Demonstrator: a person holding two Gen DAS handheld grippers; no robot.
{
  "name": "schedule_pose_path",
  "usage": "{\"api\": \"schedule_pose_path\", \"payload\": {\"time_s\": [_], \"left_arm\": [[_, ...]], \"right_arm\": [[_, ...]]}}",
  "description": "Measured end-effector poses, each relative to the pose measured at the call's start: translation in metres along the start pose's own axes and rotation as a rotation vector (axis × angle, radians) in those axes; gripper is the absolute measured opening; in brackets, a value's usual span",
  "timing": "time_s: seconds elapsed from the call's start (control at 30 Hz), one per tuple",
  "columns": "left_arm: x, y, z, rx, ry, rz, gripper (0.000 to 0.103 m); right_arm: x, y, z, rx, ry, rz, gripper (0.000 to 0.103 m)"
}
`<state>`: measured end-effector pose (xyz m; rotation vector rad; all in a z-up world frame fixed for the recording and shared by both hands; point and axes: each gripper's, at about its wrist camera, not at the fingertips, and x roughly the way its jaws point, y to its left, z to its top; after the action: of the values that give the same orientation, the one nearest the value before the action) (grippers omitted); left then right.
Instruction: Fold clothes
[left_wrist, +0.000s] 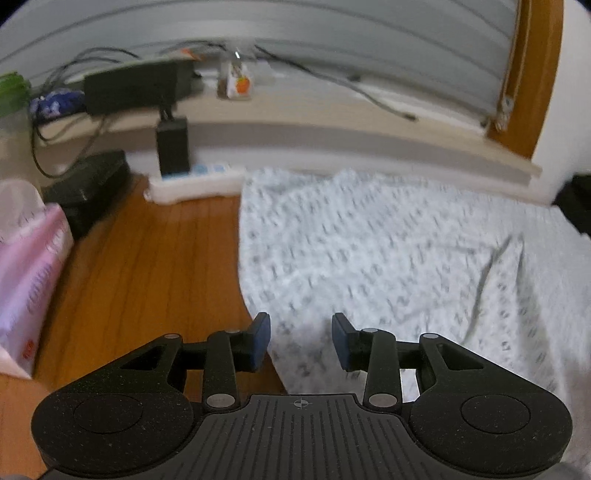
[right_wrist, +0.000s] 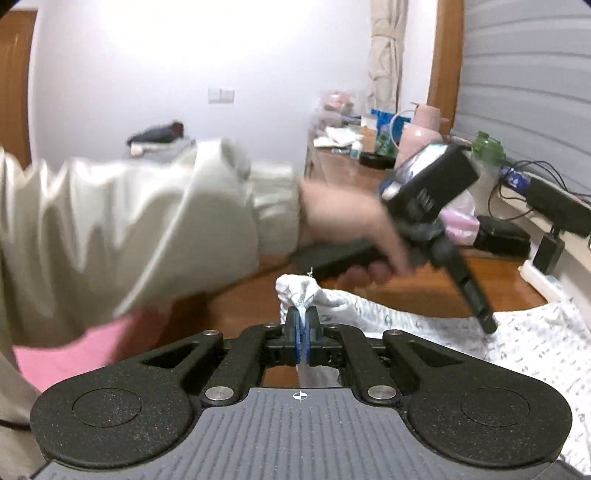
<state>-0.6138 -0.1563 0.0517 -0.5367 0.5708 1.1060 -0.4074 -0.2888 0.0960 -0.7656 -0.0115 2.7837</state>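
- The white patterned garment (left_wrist: 388, 251) lies spread over the wooden floor (left_wrist: 155, 266), and everything else is placed relative to it.
- The left gripper (left_wrist: 301, 341) hovers over the garment's near edge; its blue-padded fingers (left_wrist: 260, 341) stand wide apart with nothing between them.
- The right gripper (right_wrist: 303, 332) has its jaws pressed together on a bunched corner of the garment, which pokes up above the pads as a crumpled tuft.
- In the right wrist view, the person's left hand (right_wrist: 343, 225), in a pale sleeve (right_wrist: 147, 214), holds the left gripper tilted down, its tip just above the cloth.
- Beyond the garment's far edge sits a white power strip (left_wrist: 192, 182) with a black adapter (left_wrist: 173, 146) plugged in.
- To the garment's left, across bare floor, stands a pink tissue pack (left_wrist: 29, 280).
- The left wrist view is blurred, so the cloth's pattern cannot be made out.
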Motion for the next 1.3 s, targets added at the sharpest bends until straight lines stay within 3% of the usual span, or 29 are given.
{"api": "schedule_pose_path", "payload": {"time_s": [0.2,0.5,0.7,0.83,0.9,0.93,1.0,1.13,1.3], "left_arm": [[0.006,0.006,-0.006,-0.04,-0.014,0.009,0.04],[-0.027,0.039,0.009,-0.197,-0.19,0.121,0.045],[-0.036,0.046,0.015,-0.241,-0.253,0.113,0.045],[-0.033,0.035,0.017,-0.232,-0.26,0.086,0.047],[-0.029,0.026,0.018,-0.217,-0.251,0.07,0.048],[-0.026,0.022,0.019,-0.211,-0.244,0.06,0.048],[-0.022,0.013,0.02,-0.195,-0.236,0.041,0.048],[-0.011,-0.006,0.017,-0.167,-0.208,0.003,0.048],[0.004,-0.021,0.007,-0.141,-0.158,0.013,0.048]], "right_arm": [[-0.009,-0.036,0.019,-0.007,-0.024,-0.065,0.004],[-0.008,-0.15,0.038,-0.081,0.02,-0.292,0.004],[0.028,-0.24,0.044,-0.172,0.091,-0.41,0.004],[0.068,-0.292,0.03,-0.145,0.158,-0.449,0.004],[0.089,-0.318,0.024,-0.131,0.191,-0.469,0.01],[0.098,-0.33,0.02,-0.123,0.208,-0.479,0.02],[0.103,-0.34,0.007,-0.068,0.226,-0.497,0.035],[0.079,-0.342,-0.014,0.021,0.215,-0.472,0.035],[0.044,-0.336,-0.041,0.113,0.235,-0.426,0.039]]}}
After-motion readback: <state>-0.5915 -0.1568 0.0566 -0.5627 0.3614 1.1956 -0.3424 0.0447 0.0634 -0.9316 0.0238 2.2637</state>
